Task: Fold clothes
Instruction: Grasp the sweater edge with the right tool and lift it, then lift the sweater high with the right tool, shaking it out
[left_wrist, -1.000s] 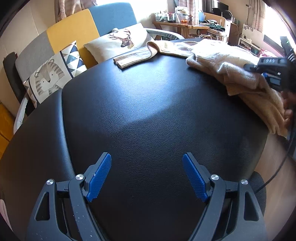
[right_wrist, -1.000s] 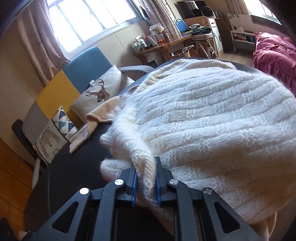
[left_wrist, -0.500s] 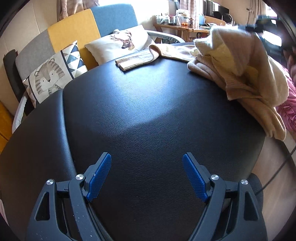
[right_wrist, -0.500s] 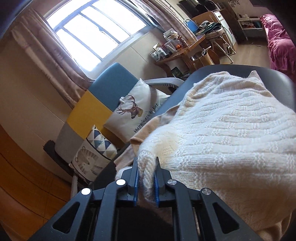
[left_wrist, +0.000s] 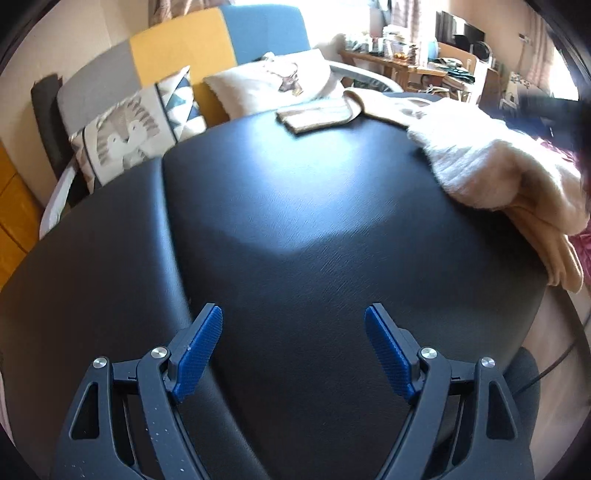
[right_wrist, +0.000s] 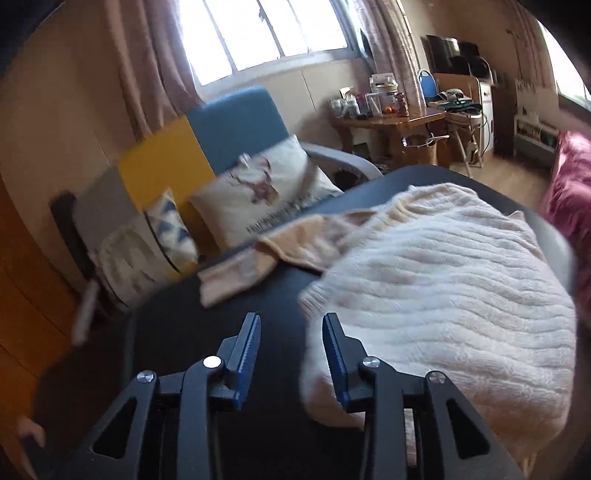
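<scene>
A cream knit sweater (right_wrist: 443, 295) lies bunched on the far right part of the black padded table (left_wrist: 295, 221), one sleeve (right_wrist: 236, 277) stretched toward the sofa. In the left wrist view the sweater (left_wrist: 498, 166) sits at the upper right, its cuff (left_wrist: 314, 118) flat at the table's far edge. My right gripper (right_wrist: 291, 343) is open just above the sweater's near left edge, which shows between and beside its blue pads. My left gripper (left_wrist: 293, 343) stands wide open over bare table near the front, holding nothing.
A sofa (left_wrist: 221, 44) with yellow, blue and grey panels and patterned cushions (left_wrist: 129, 129) runs along the table's far left side. A cluttered wooden desk (right_wrist: 388, 118) stands at the back. Pink bedding (right_wrist: 569, 192) lies to the right. Wooden floor (left_wrist: 554, 332) borders the table's right side.
My right gripper lifted the sweater's edge, then opened and let it go; the sweater dropped back onto the table. The left gripper stayed open in place.
</scene>
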